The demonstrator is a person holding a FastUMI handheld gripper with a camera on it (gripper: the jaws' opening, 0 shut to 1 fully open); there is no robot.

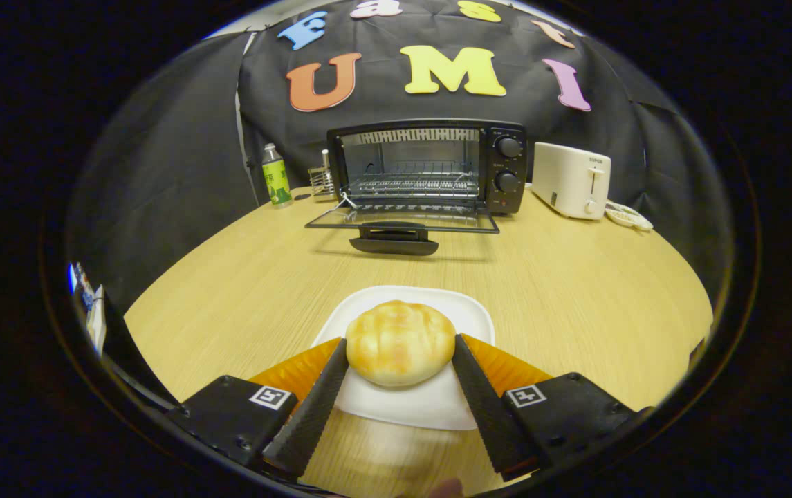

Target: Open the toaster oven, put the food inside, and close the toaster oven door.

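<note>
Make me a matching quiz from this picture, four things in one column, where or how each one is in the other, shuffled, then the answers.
1. round golden bread bun
2. black toaster oven's glass door
3. white pop-up toaster
4. green-labelled plastic bottle

A. left of the oven
B. folded down open
C. right of the oven
D. on the white plate, gripper fingers touching its sides

Pairs: 1-D, 2-B, 3-C, 4-A

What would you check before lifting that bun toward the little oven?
1. Oven door down flat: ok.
2. Rack inside bare: ok.
3. Tool fingers on both sides of the bun: ok.
4. Fingers gripping firmly: cannot tell.
5. Bun free of the white plate: not ok, it looks to be resting on it.
6. Table between plate and door free of obstacles: ok.
</note>
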